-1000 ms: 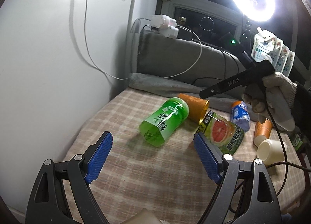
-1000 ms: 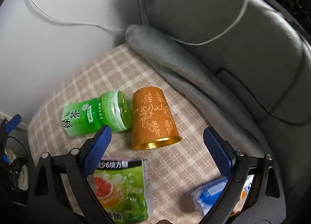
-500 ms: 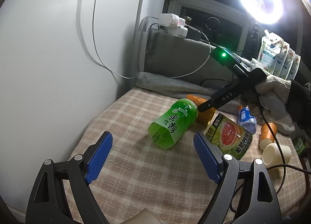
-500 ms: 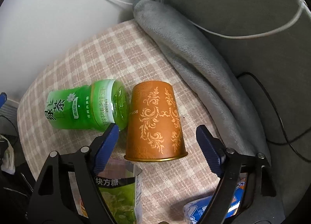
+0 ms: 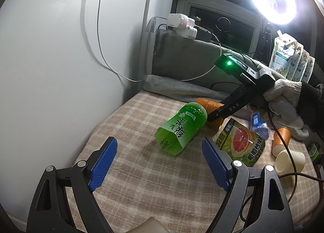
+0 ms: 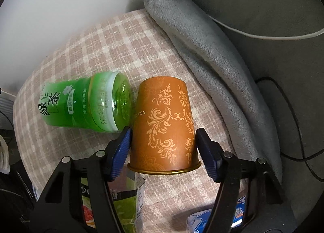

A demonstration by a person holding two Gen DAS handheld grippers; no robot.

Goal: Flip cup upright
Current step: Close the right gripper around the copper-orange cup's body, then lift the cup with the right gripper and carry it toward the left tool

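Right claw (image 6: 163,142): pads flanking the orange cup (image 6: 165,125) near its rim, seemingly touching, not clearly clamping.
Left claw (image 5: 159,164): hanging apart, idle.
Risk: thin cup wall crushing or slipping; green bottle (image 6: 87,101), touching the cup, getting nudged and rolling.

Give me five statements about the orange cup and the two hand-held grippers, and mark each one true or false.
1. The orange cup lies on its side. True.
2. The right hand-held gripper has a pad on each side of the cup. True.
3. The left hand-held gripper grips the green bottle. False: it is open, short of the bottle.
4. The cup's rim points at the grey blanket. False: it faces the right gripper.
5. The green bottle lies beside the cup. True.
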